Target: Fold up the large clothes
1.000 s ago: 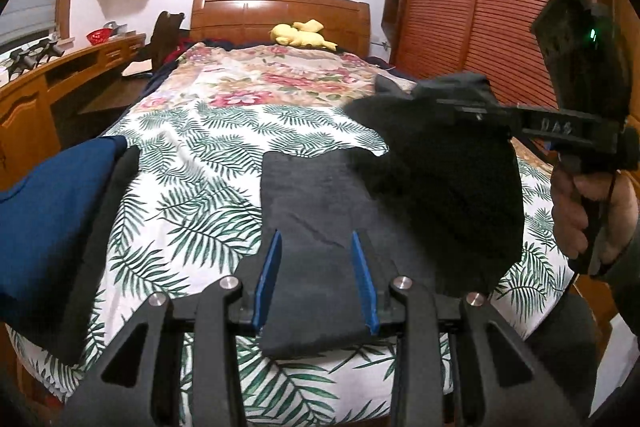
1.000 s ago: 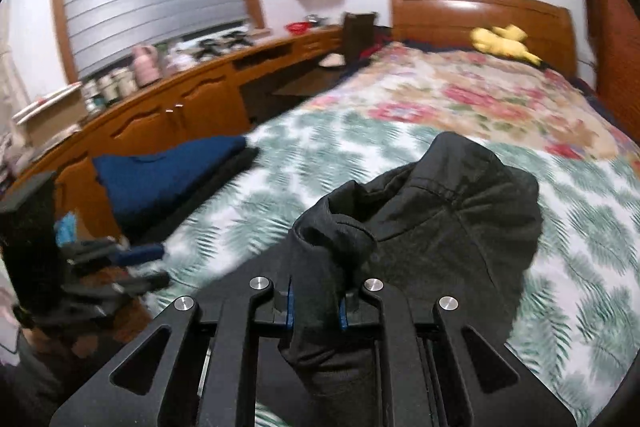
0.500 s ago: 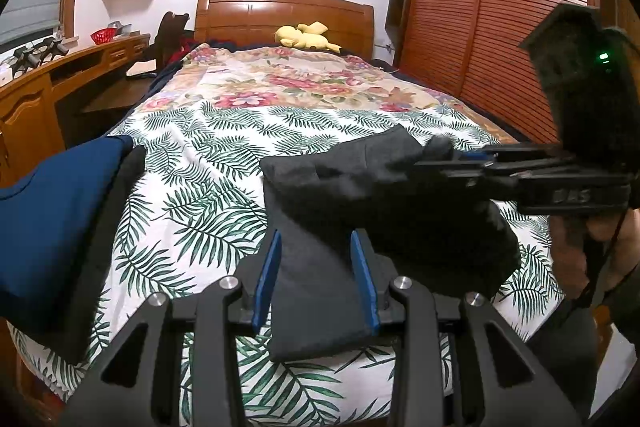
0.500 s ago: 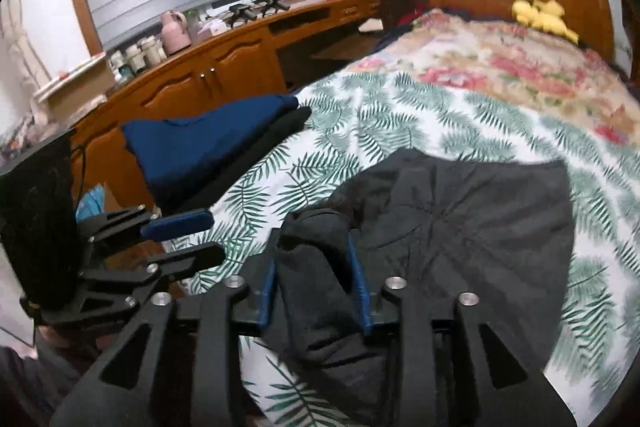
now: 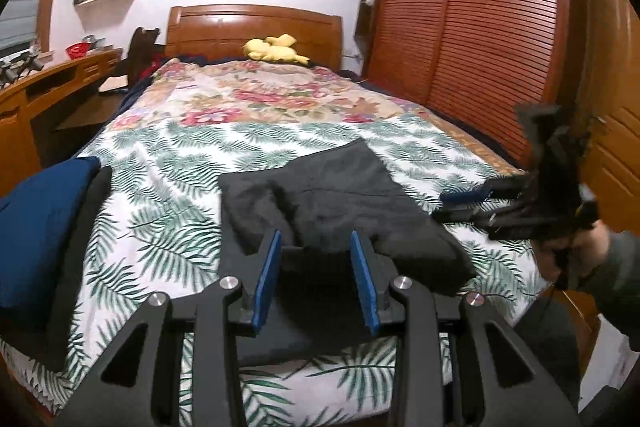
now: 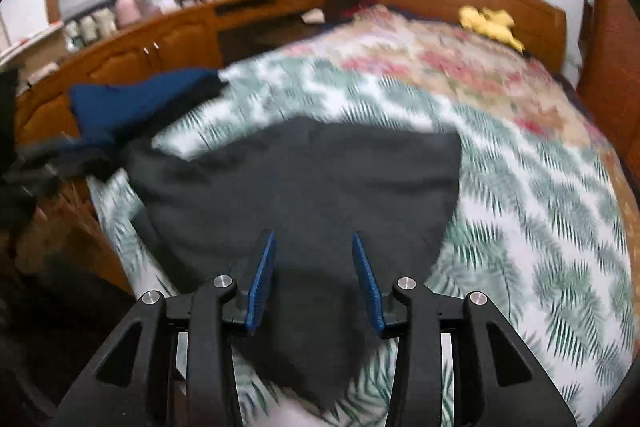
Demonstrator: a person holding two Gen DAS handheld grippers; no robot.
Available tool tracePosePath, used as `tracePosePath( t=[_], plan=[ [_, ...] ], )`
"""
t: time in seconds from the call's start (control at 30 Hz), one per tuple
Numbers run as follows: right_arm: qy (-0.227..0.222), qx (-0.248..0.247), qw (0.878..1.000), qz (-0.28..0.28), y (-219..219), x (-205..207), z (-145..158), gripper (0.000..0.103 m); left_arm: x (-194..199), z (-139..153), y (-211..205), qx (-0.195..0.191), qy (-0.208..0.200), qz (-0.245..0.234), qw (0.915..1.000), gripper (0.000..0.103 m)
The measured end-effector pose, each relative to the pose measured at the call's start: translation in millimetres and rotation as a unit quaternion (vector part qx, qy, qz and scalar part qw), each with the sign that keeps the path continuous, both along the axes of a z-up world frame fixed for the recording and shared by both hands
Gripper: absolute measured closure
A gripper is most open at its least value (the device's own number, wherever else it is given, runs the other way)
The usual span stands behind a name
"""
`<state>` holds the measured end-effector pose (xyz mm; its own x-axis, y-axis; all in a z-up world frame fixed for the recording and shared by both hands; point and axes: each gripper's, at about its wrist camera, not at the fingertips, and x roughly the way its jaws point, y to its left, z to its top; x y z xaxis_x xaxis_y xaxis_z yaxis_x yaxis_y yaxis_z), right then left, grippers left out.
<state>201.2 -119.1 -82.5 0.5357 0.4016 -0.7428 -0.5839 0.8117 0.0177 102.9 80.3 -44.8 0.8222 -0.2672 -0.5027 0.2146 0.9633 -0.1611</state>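
A dark grey garment [image 5: 340, 187] lies folded over on the leaf-print bedspread [image 5: 168, 227] near the bed's foot. My left gripper [image 5: 315, 235] hovers over its near edge, open, blue pads apart and pinching nothing. My right gripper [image 6: 313, 235] also stands open above the garment [image 6: 300, 179], with the cloth lying below its pads rather than between them. In the left wrist view the right gripper [image 5: 448, 206] sits just off the garment's right side, held by a hand [image 5: 576, 251]. The right wrist view is blurred.
A folded blue and black pile [image 5: 36, 211] lies at the bed's left edge. A yellow plush toy [image 5: 276, 51] rests by the wooden headboard [image 5: 256, 27]. A wooden desk [image 5: 48, 79] runs along the left, and a slatted wardrobe [image 5: 480, 27] lines the right.
The right gripper carried the garment's fold across and down, let it go and opened, then drew back to the right. The garment now lies flat on the bed. The left gripper backed off slightly.
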Motion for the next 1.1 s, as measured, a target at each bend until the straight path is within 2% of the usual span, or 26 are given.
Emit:
tracePosePath(
  t=[0.07,0.2,0.43,0.57,0.73,0.83,0.9,0.97,1.1],
  plan=[
    [0.015,0.000,1.000,0.000,-4,-2,-13,0.063,2,1,-6,-0.006,0.001,-0.007,1.0000,0.069],
    [0.024,0.011,1.000,-0.006,-9,-10,-32,0.063,9,-6,-18,0.010,0.014,-0.013,0.9998,0.069],
    [0.021,0.018,1.000,-0.013,-9,-13,-34,0.063,25,-24,-21,0.028,0.046,-0.006,0.9986,0.069],
    [0.018,0.018,1.000,-0.013,-10,-15,-34,0.063,30,-40,-20,0.058,0.067,0.024,0.9958,0.069],
    [0.013,0.022,1.000,-0.010,-11,-15,-34,0.063,31,-55,-17,0.043,0.096,0.031,0.9940,0.069],
    [0.010,0.033,0.999,-0.009,-14,-16,-35,0.062,34,-56,-21,0.041,0.096,0.036,0.9939,0.069],
    [0.013,0.041,0.999,-0.009,-18,-15,-35,0.061,37,-55,-28,0.051,0.092,0.029,0.9941,0.074],
    [0.018,0.046,0.999,-0.009,-23,-16,-34,0.060,40,-51,-31,0.055,0.090,0.025,0.9941,0.093],
    [0.019,0.045,0.999,-0.009,-29,-14,-30,0.060,37,-32,-27,0.050,0.061,0.020,0.9966,0.100]
  ],
)
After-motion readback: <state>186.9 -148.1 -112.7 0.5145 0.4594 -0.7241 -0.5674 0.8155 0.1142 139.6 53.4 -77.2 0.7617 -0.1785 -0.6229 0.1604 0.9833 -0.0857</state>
